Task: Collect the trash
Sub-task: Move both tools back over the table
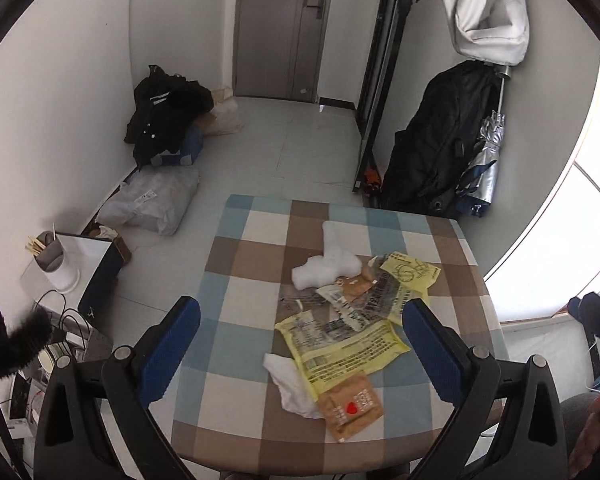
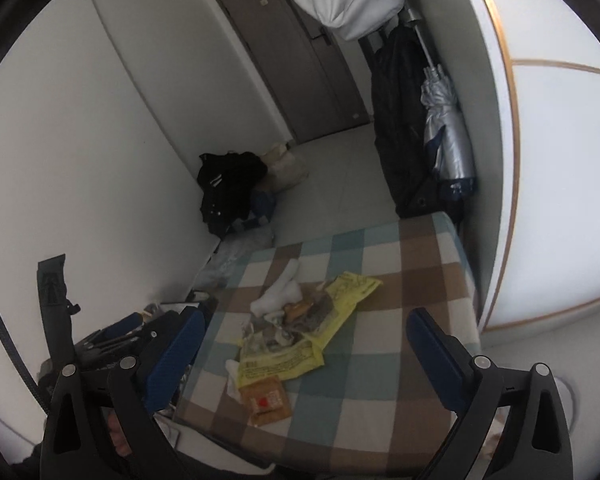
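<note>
Lying mid-bench (image 1: pixel 240 264), the trash pile (image 1: pixel 348 320) stretches away from both claws — the left claw (image 1: pixel 300 348), spread and empty, looks nearer; the right claw (image 2: pixel 304 354) is spread too.

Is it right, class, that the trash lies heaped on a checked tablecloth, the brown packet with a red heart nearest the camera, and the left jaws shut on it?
Not quite: the left gripper hangs open above the table, holding nothing. The brown packet lies free on the checked tablecloth, as the left wrist view shows.
</note>
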Demonstrator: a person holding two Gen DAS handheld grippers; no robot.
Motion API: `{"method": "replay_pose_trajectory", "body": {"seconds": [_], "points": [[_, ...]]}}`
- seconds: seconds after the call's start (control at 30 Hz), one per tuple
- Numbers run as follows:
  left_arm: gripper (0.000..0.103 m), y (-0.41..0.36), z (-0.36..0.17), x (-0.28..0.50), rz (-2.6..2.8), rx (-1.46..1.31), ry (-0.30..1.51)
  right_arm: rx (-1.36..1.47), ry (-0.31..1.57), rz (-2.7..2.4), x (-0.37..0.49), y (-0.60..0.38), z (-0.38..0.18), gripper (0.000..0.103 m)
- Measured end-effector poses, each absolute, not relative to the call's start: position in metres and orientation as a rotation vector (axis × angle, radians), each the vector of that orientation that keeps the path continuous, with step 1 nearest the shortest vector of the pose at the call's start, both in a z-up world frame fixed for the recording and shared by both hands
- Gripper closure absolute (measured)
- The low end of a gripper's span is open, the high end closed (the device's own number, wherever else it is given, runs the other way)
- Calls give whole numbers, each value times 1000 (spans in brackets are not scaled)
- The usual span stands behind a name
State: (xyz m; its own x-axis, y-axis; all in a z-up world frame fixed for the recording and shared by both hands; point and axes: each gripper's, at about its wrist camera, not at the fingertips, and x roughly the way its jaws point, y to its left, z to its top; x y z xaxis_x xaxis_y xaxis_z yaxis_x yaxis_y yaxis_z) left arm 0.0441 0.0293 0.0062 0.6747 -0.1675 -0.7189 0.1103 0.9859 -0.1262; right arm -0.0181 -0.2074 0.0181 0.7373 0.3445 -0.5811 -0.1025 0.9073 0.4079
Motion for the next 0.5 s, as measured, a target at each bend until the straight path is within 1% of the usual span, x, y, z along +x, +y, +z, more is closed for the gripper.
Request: {"method": "replay_pose_trajectory", "body": {"seconds": [0.23, 0.5], "points": [[3, 59, -9, 45, -166, -109, 849, 284, 845, 248, -2, -165, -35, 1], [3, 76, -13, 47, -172, -112, 836, 140, 922, 286, 11, -120, -70, 1]]}}
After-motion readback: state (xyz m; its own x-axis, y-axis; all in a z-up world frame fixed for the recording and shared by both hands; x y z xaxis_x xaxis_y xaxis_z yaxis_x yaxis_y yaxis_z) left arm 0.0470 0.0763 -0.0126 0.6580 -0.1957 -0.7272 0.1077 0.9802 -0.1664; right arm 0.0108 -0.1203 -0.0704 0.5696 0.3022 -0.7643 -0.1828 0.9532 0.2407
